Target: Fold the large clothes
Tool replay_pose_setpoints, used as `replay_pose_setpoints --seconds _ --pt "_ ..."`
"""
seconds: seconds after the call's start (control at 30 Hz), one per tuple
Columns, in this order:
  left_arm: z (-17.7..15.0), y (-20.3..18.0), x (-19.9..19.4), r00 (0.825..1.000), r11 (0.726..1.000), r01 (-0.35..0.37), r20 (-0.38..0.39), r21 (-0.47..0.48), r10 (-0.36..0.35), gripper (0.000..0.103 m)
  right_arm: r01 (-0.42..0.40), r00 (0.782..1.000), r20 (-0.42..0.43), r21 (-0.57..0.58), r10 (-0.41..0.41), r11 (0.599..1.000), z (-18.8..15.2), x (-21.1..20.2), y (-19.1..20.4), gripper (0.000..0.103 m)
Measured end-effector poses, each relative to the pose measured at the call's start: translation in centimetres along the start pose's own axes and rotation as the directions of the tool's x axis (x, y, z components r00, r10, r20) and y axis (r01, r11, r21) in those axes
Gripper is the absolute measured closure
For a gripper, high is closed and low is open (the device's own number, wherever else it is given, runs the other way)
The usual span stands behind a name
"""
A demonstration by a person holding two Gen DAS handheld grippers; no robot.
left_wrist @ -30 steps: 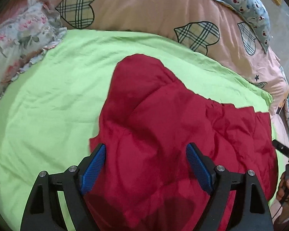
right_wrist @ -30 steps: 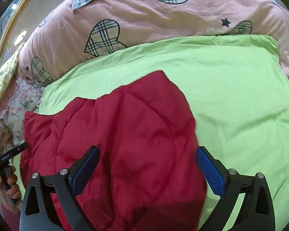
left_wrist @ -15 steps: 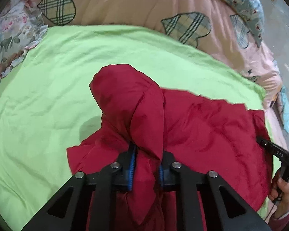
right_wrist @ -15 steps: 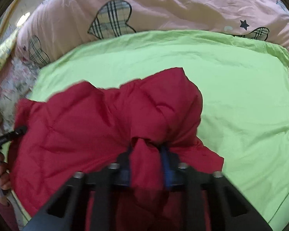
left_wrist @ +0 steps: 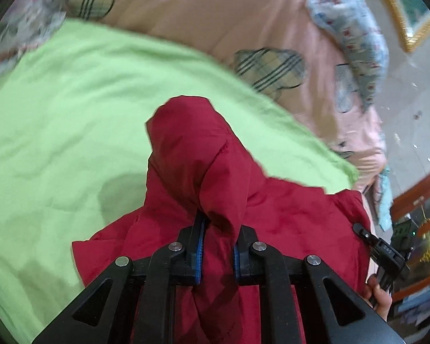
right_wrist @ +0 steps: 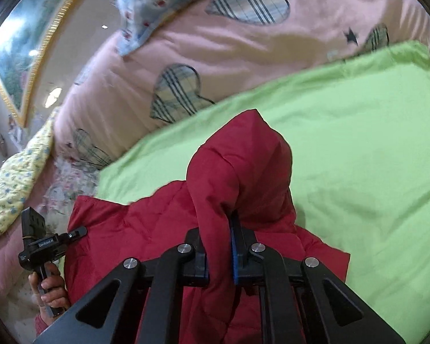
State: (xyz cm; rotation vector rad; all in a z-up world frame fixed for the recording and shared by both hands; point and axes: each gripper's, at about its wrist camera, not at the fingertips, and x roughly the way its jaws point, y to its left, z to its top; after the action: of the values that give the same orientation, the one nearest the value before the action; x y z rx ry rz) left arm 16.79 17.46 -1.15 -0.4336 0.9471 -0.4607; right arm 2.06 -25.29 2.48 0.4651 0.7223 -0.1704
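A bed fills both views, covered by a lime-green sheet (left_wrist: 71, 120) that spreads from the left edge to the middle of the left wrist view and across the right half of the right wrist view (right_wrist: 358, 143). Above it lies a pink quilt (left_wrist: 215, 14) printed with plaid hearts and small stars, running along the top of each frame (right_wrist: 243, 54). A blue floral pillow (left_wrist: 355, 28) rests on the quilt at the upper right of the left view and at the top centre of the right view (right_wrist: 146, 8). A yellow floral cloth (right_wrist: 17, 177) hangs at the left edge of the right view, and a gold-framed picture (right_wrist: 11, 57) shows in its upper left corner.

The red padded jacket (left_wrist: 295, 215) lies on the green sheet in the lower centre of both frames (right_wrist: 123, 235), with a fold pulled up into a peak at each gripper.

The left gripper (left_wrist: 216, 246) has its jaws closed tight on a bunched fold of the jacket, blue pads pressing the cloth from both sides. The right gripper (right_wrist: 219, 252) likewise pinches a raised fold, its jaws closed on the red fabric.

Each view catches the other gripper's handle in a hand: at lower right in the left view (left_wrist: 379, 295), at lower left in the right view (right_wrist: 50, 292).
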Motion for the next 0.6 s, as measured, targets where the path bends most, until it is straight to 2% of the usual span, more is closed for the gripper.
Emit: replay_pose_setpoints --seconds 0.07,0.13,0.2,0.27,0.37,0.6 --pt "0.5 2.1 1.6 0.998 0.996 0.041 -0.038 -0.078 -0.044 0.089 -0.014 0.999 -0.033 0.057 0.016 0.998 -0.2 1.2 -1.2 0.093" --pt "0.9 3.7 2.8 0.994 0.986 0.086 -0.057 -0.143 -0.095 0.087 -0.080 0.994 -0.066 0.160 0.092 0.984 -0.5 2.2 -3.1 0.093" --pt "1.4 4.6 3.8 0.992 0.981 0.096 -0.062 -0.168 -0.108 0.086 -0.132 0.985 -0.073 0.245 0.155 0.960 -0.6 3.2 -4.7 0.093" --pt "1.9 4.4 4.6 0.996 0.990 0.044 -0.065 -0.136 -0.053 0.084 -0.129 0.985 -0.082 0.252 0.154 0.959 -0.7 3.6 -4.9 0.093" --pt "2.1 3.6 5.7 0.996 0.995 -0.046 -0.076 -0.093 0.039 0.080 -0.072 0.989 -0.109 0.197 0.095 0.978 -0.4 4.7 -4.0 0.091" --pt "2.2 1.3 5.6 0.987 0.988 -0.152 -0.050 -0.015 0.152 0.073 -0.010 0.990 -0.134 0.193 0.036 0.981 -0.6 5.9 -4.3 0.089"
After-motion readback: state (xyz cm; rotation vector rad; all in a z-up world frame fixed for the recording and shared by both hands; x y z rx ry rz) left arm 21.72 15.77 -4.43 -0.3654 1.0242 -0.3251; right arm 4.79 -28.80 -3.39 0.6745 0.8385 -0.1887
